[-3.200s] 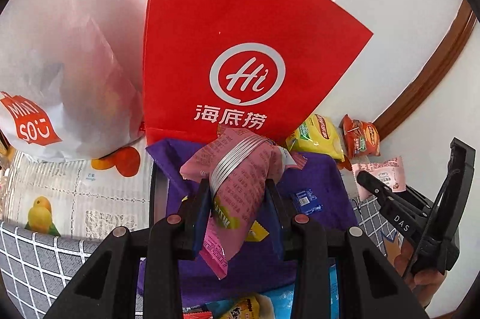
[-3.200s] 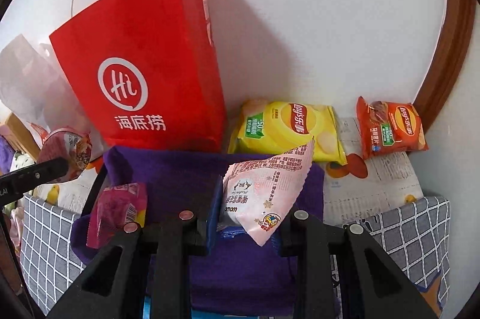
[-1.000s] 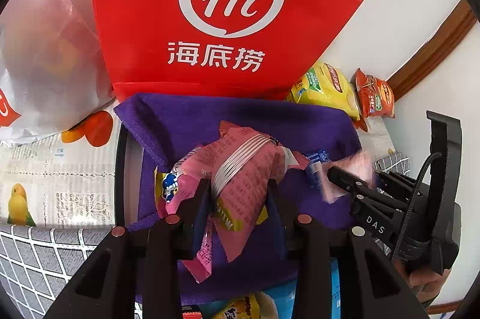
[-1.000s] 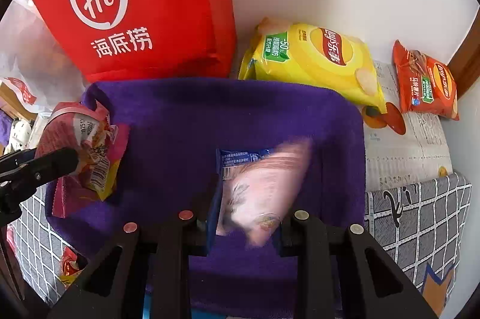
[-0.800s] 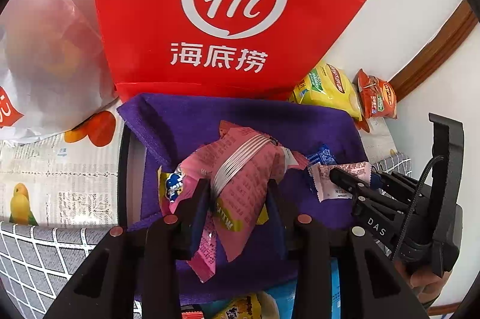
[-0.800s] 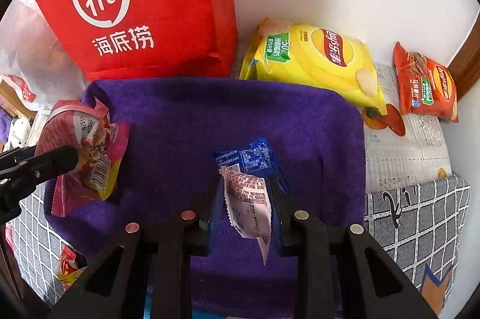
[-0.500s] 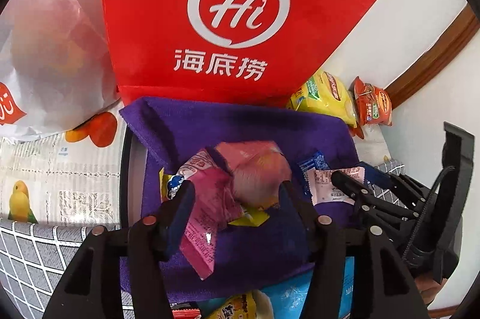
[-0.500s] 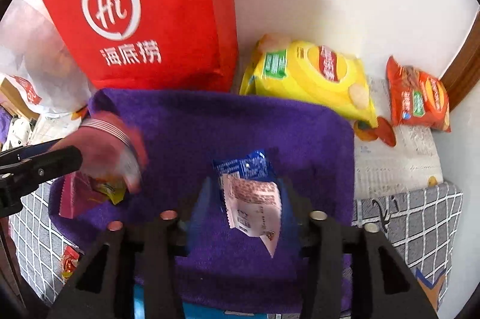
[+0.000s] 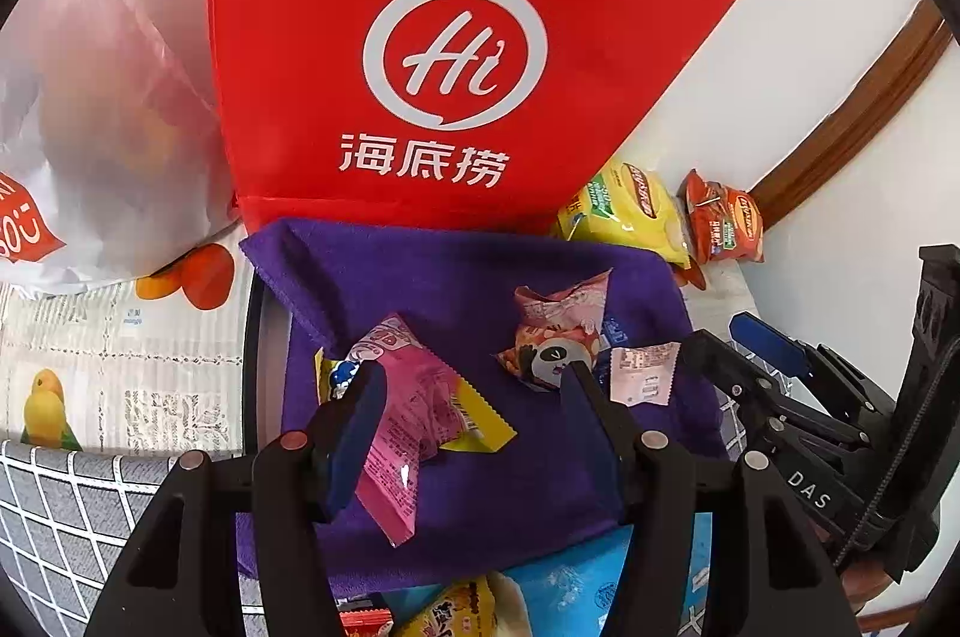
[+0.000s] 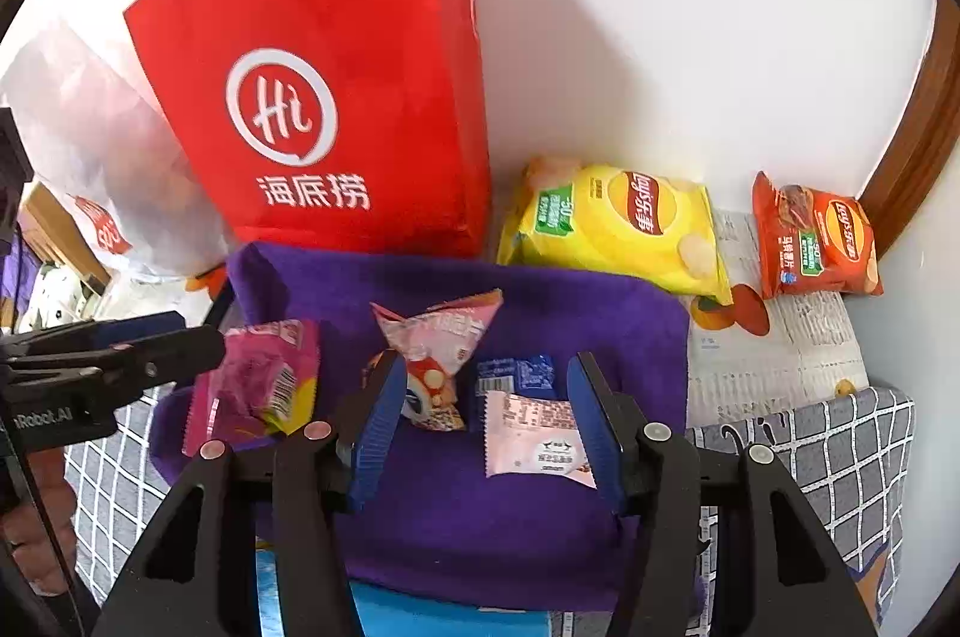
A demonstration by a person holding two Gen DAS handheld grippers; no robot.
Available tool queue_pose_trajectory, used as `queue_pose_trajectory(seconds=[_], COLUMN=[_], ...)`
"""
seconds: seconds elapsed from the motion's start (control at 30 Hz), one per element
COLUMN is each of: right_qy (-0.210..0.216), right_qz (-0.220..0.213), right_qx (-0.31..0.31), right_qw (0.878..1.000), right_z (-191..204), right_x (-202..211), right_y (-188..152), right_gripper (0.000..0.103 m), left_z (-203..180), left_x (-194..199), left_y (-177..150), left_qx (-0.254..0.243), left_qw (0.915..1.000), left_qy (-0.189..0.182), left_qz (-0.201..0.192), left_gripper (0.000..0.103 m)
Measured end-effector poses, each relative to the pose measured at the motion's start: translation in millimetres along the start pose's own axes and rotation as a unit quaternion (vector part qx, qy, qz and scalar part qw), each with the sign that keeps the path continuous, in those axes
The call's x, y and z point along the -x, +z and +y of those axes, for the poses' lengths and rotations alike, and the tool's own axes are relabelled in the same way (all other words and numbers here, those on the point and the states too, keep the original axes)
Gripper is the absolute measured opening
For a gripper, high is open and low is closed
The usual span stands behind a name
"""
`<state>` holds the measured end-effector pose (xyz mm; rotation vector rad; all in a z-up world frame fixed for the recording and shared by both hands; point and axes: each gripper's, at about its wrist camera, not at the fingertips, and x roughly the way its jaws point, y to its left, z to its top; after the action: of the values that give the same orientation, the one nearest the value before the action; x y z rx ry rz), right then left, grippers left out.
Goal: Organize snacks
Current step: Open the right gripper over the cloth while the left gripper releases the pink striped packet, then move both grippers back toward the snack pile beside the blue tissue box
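Note:
A purple cloth (image 9: 456, 277) (image 10: 540, 313) covers a tray. On it lie a magenta snack packet (image 9: 408, 415) (image 10: 258, 385), a pink panda packet (image 9: 558, 331) (image 10: 438, 337), a small blue packet (image 10: 519, 370) and a pale pink packet (image 9: 642, 379) (image 10: 534, 439). My left gripper (image 9: 468, 397) is open and empty above the magenta packet. My right gripper (image 10: 480, 391) is open and empty above the pale pink packet; it also shows in the left wrist view (image 9: 756, 367).
A red paper bag (image 9: 456, 55) (image 10: 336, 97) stands behind the cloth against the wall. A white plastic bag (image 9: 102, 109) sits to its left. A yellow chips bag (image 10: 618, 229) and an orange chips bag (image 10: 816, 241) lie at the back right. More packets (image 9: 456, 607) lie near the front.
Both grippers opened and let go of their packets, which now lie on the purple cloth. Both grippers have pulled back and up a little.

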<state>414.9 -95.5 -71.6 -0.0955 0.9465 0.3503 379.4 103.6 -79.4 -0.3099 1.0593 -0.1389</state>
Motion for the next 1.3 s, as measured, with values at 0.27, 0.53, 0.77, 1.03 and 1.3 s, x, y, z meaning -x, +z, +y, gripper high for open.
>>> queue_pose_trajectory(seconds=[0.27, 0.53, 0.77, 1.03, 1.3], right_qy=[0.007, -0.033, -0.022, -0.039, -0.010], right_qz=[-0.055, -0.080, -0.073, -0.079, -0.061], right_qx=[0.001, -0.018, -0.033, -0.008, -0.004], right_qw=[0.998, 0.996, 0.997, 0.996, 0.998], right_z=[11, -1, -17, -12, 7], right_x=[32, 62, 104, 137, 141], right_y=[1, -22, -60, -103, -148], right_gripper=[0.056, 0.056, 0.056, 0.055, 0.056], left_z=[-4, -7, -16, -24, -13], left_x=[12, 35, 69, 98, 118], left_y=[0, -2, -6, -33, -86], left_qx=[0.000, -0.003, -0.021, -0.032, -0.028], left_qw=[1.0000, 0.9994, 0.9971, 0.9961, 0.9969], left_qy=[-0.004, -0.006, -0.007, 0.005, 0.029], left_qz=[-0.006, -0.035, -0.072, -0.082, -0.067], left_gripper=[0.058, 0.058, 0.058, 0.058, 0.064])
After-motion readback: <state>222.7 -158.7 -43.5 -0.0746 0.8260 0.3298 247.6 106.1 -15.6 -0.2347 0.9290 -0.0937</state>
